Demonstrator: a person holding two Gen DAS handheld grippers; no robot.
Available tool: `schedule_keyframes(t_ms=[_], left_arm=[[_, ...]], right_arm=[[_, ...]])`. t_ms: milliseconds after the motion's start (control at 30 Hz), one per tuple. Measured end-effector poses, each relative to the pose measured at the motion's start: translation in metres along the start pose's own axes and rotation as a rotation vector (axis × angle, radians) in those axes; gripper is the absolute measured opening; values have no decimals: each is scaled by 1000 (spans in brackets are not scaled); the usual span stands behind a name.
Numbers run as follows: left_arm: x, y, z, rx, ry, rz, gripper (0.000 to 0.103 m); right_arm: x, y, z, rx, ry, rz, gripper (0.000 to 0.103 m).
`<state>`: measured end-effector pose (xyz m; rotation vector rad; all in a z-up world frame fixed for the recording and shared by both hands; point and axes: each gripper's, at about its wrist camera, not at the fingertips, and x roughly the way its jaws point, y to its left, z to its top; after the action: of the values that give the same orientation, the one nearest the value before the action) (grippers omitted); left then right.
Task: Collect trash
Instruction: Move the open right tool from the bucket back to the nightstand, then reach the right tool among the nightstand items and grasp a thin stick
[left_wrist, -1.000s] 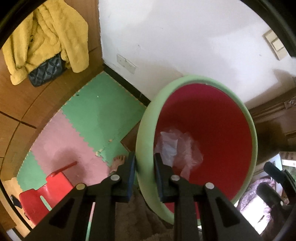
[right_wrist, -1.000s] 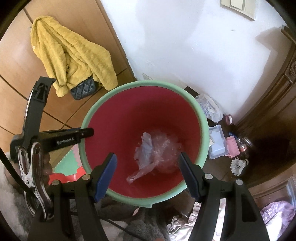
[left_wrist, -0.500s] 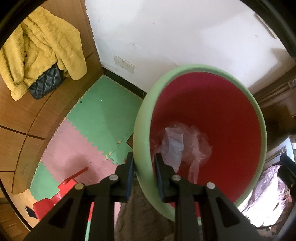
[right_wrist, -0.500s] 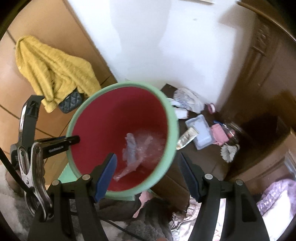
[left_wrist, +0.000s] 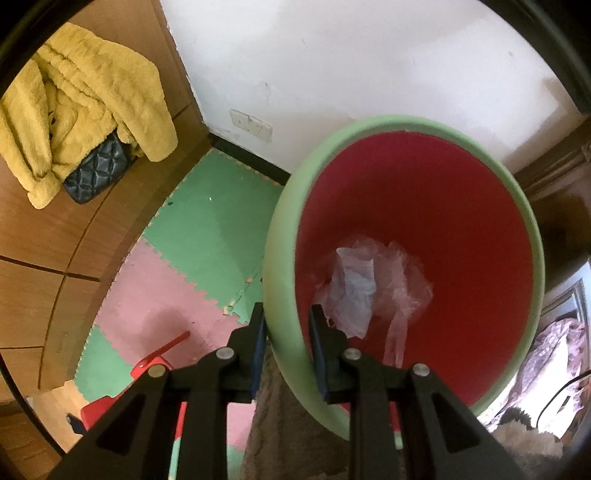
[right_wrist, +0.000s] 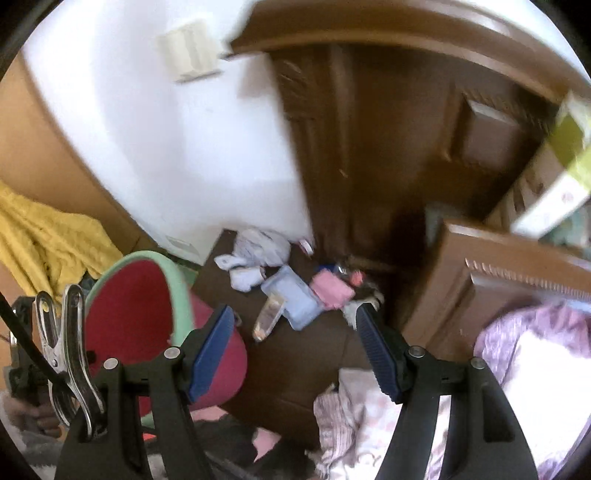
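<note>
Two grippers | left gripper (left_wrist: 285, 325) jaws clamp bin (left_wrist: 282, 236) rim | right gripper (right_wrist: 293, 334) jaws wide, empty | floor litter (right_wrist: 284, 288) blurred

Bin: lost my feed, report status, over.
Left gripper shut on bin rim. Right gripper open, empty, facing litter on floor. Plastic bag inside bin. Nothing in the way.

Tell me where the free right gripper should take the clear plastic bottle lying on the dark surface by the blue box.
Grip the plastic bottle across its middle, coming down from above with the open right gripper. It lies flat, long axis toward the camera, beside the blue box, so turn the jaws crosswise. Blur hides finer detail.
</note>
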<state>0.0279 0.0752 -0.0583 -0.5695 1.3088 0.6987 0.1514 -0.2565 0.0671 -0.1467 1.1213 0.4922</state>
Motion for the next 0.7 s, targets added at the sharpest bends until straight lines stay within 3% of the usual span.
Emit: schedule_keyframes(t_ms=[100,200,367,500,600,667,700], left_arm=[[1,-8,-2,54,-6,42,23],[1,-11,-4,80,-6,57,25],[5,-3,-4,13,34,7,25],[6,-2,-5,7,47,-3,26],[5,-5,-5,23,46,2,27],[6,-5,-6,22,47,1,27],[7,-5,-6,20,48,0,27]], right_arm=[[12,-24,-4,81,66,21,70],[23,-33,-11,62,114,-24,70],[43,-39,-21,22,132,-77,72],[74,-46,-26,47,234,2,75],[77,-47,-24,86,243,105,75],[79,-41,-20,44,250,67,75],[85,-35,-18,-16,256,-15,75]])
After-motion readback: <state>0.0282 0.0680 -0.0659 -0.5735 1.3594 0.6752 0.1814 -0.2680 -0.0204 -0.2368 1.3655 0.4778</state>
